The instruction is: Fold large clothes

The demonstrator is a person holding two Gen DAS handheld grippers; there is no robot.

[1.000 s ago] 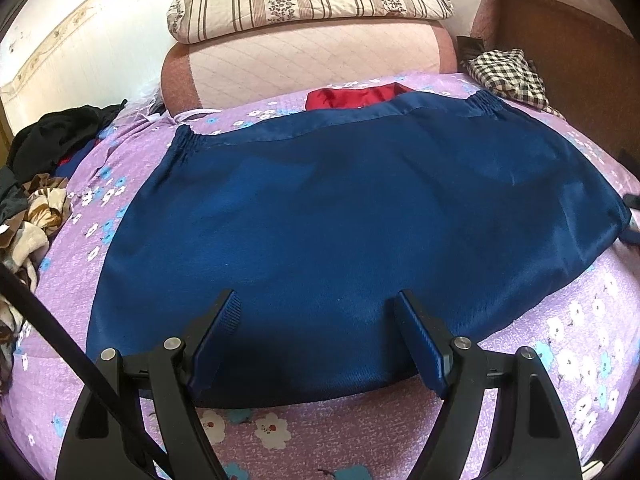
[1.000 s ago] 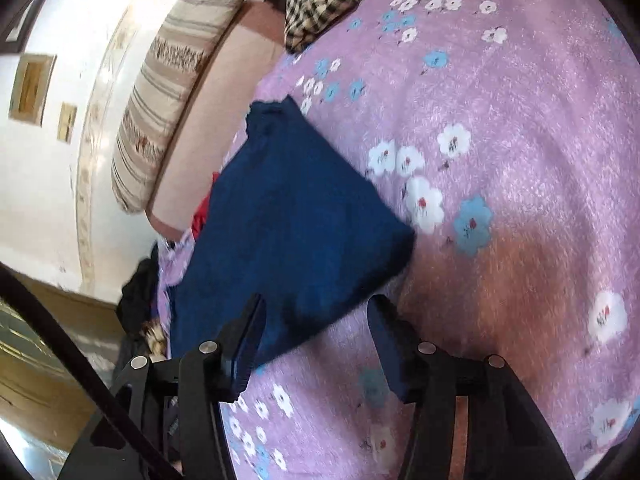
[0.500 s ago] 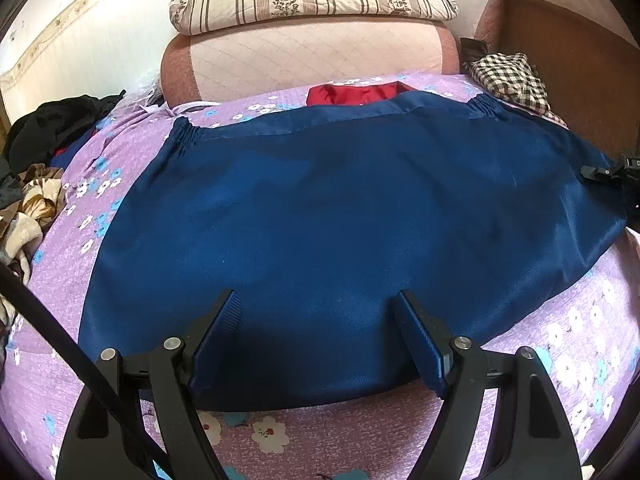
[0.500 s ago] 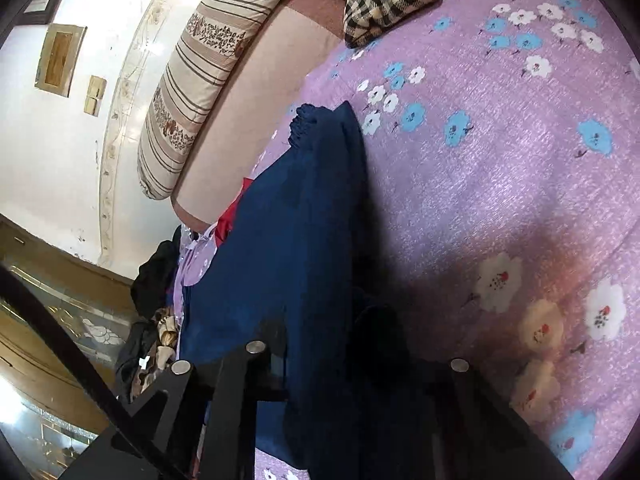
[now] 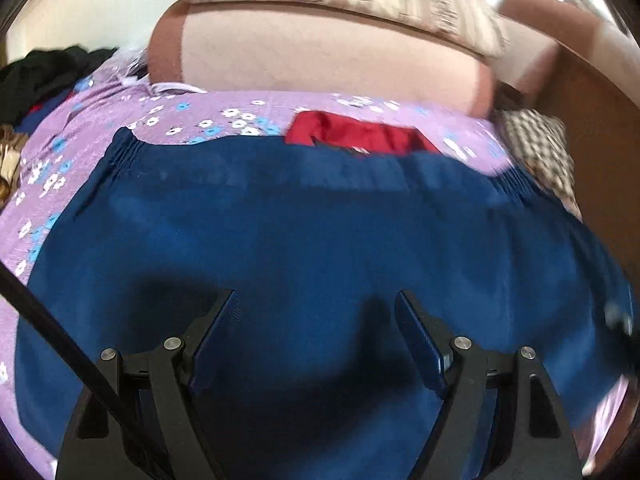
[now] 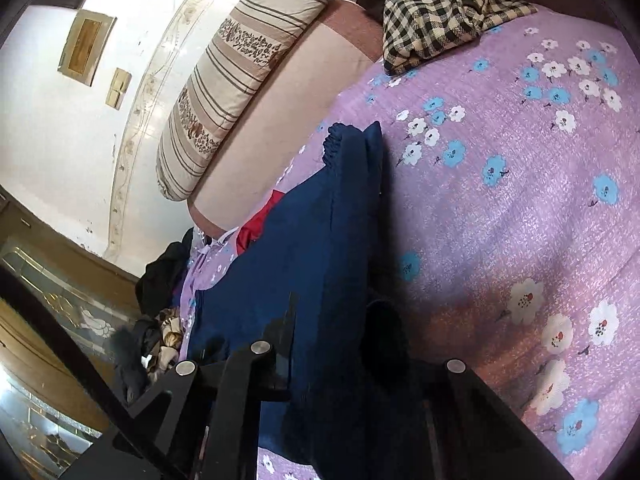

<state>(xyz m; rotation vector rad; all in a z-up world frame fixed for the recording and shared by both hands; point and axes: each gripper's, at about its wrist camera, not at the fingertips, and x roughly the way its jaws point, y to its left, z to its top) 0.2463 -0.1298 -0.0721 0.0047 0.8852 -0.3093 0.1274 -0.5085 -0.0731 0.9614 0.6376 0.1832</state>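
On the purple flowered bed (image 5: 80, 152), a large dark-blue satiny garment (image 5: 304, 240) lies spread flat.
Soft, light and probably slippery cloth, best pinched at corners or hems (the gathered edge looks firmest). The right gripper (image 6: 332, 364) has just been closing and now pinches the garment's side edge, tilted shallowly; the left gripper (image 5: 316, 344) hangs wide apart above the middle, empty, angled steeply downward.

A bed covered in a purple floral sheet (image 6: 520, 200) carries a spread blue garment (image 5: 320, 240). A red cloth (image 5: 360, 134), a checkered cloth (image 6: 440, 12) and a pink bolster (image 5: 320, 64) also lie on it.
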